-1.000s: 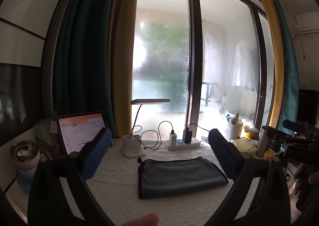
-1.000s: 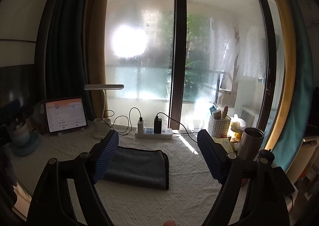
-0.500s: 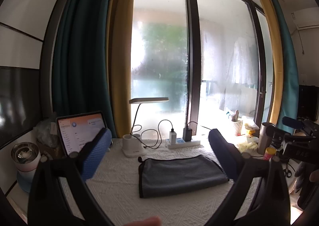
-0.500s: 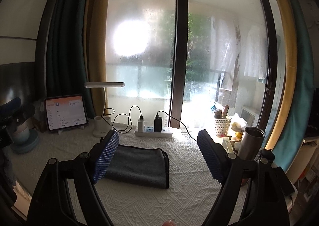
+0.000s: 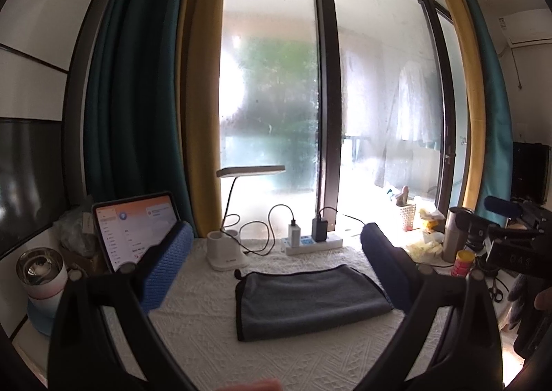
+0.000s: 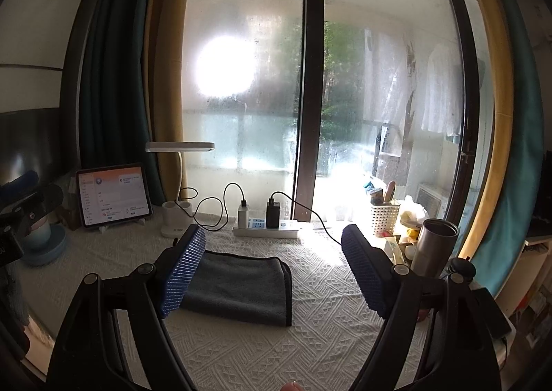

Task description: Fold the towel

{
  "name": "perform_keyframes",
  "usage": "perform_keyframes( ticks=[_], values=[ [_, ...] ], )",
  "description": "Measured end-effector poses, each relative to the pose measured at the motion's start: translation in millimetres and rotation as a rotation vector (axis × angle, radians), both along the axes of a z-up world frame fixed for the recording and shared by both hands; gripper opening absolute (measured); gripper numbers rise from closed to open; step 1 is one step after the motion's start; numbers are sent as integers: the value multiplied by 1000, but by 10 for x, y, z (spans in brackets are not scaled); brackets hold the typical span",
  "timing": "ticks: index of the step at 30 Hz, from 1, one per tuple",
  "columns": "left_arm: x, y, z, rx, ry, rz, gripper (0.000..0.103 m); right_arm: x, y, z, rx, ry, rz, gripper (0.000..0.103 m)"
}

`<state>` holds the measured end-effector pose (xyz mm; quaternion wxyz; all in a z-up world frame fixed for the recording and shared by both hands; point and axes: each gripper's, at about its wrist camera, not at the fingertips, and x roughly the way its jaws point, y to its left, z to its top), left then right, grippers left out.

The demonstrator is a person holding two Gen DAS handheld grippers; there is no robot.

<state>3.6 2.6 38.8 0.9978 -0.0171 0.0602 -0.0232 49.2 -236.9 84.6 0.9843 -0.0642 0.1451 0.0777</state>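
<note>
A dark grey-blue towel (image 5: 307, 301) lies folded flat on the white textured table cover (image 5: 193, 318). It also shows in the right wrist view (image 6: 241, 287). My left gripper (image 5: 276, 267) is open and empty, held above and short of the towel. My right gripper (image 6: 272, 267) is open and empty, to the right of the towel. Its left pad hides the towel's left end. The right gripper also shows at the right edge of the left wrist view (image 5: 510, 236).
At the back stand a white desk lamp (image 5: 227, 253), a power strip with chargers (image 5: 310, 242), a tablet (image 5: 134, 229) and a steel tumbler (image 6: 434, 246). A white basket (image 6: 384, 218) sits by the window. A mug (image 5: 41, 273) stands at the far left.
Both grippers stay open and have tilted up slightly, so the towel sits lower in both views. The towel has not moved.
</note>
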Motion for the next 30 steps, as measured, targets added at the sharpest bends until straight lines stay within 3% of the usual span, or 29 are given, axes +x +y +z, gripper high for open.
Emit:
perform_keyframes(
  ticks=[30],
  values=[
    [23,10,-27,-18,15,1,99,4,9,18,1,2,0,84]
  ],
)
